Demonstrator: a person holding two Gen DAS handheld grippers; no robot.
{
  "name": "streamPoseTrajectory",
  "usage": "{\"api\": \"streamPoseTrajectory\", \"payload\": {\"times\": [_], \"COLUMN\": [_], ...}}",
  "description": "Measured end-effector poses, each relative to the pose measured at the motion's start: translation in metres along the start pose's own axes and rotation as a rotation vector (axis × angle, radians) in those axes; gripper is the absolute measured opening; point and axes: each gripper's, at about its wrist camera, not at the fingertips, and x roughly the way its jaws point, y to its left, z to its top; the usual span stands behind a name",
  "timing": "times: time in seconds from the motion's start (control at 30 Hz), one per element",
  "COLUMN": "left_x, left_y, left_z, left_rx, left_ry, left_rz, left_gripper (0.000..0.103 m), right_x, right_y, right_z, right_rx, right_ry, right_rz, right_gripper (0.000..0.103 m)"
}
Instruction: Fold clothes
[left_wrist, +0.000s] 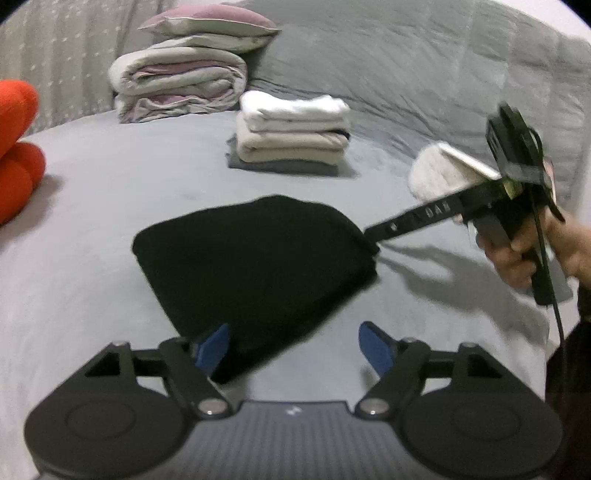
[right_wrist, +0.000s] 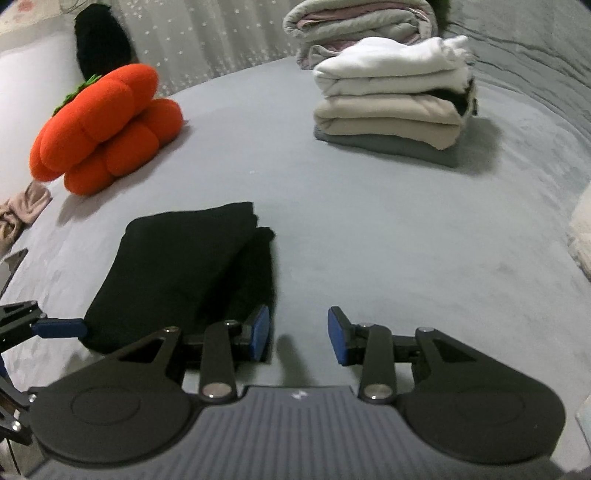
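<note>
Left wrist view: a grey bed (left_wrist: 110, 206) fills the frame, with a quilted grey cover rising at 1 o'clock. At 11 o'clock a rolled duvet (left_wrist: 177, 86) carries a mauve pillow (left_wrist: 208, 27). Just right of it, at 12 o'clock, sits a stack (left_wrist: 291, 133) of folded white, beige and grey clothes. An orange plush (left_wrist: 18, 147) shows at 9 o'clock, and a white fluffy item (left_wrist: 436, 173) at 2 o'clock. The folded black garment (left_wrist: 251, 266) lies flat in the middle of the bed. The left tool (left_wrist: 293, 347) is low at 6 o'clock, released, its blue pads (left_wrist: 212, 349) spread wide; the left pad overlaps the garment's near corner and the right one is over bare bed. The right tool (left_wrist: 373, 236) reaches in from 3 o'clock, gripped by a hand (left_wrist: 517, 254), its tip at the garment's right edge.

Right wrist view: the same bed (right_wrist: 369, 229), with a curtain behind at 12 o'clock. The plush (right_wrist: 107, 129) is at 10 o'clock, the stack (right_wrist: 391, 107) at 1 o'clock, the duvet (right_wrist: 354, 22) behind it. The garment (right_wrist: 184, 273) lies at 8 o'clock, its folded layers showing at the far corner. The right tool (right_wrist: 298, 334) is released, its left pad touching or just beside the garment's near edge, the right pad over bare bed. The left tool's blue tip (right_wrist: 59, 328) enters at 9 o'clock against the garment's left edge.
</note>
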Motion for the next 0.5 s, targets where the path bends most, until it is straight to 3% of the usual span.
{"api": "streamPoseTrajectory", "payload": {"times": [0.2,0.5], "left_x": [0.002,0.011], "left_y": [0.014,0.018], "left_z": [0.007,0.017], "left_rx": [-0.105,-0.17], "left_ry": [-0.004,0.048], "left_rz": [0.02,0.17], "left_gripper": [0.089,0.091], "right_x": [-0.004,-0.002], "right_y": [-0.007,-0.005], "right_z": [0.005,0.013], "right_rx": [0.065,0.125], "right_ry": [-0.013,-0.01], "right_rz": [0.032,0.103], "right_gripper": [0.048,0.055]}}
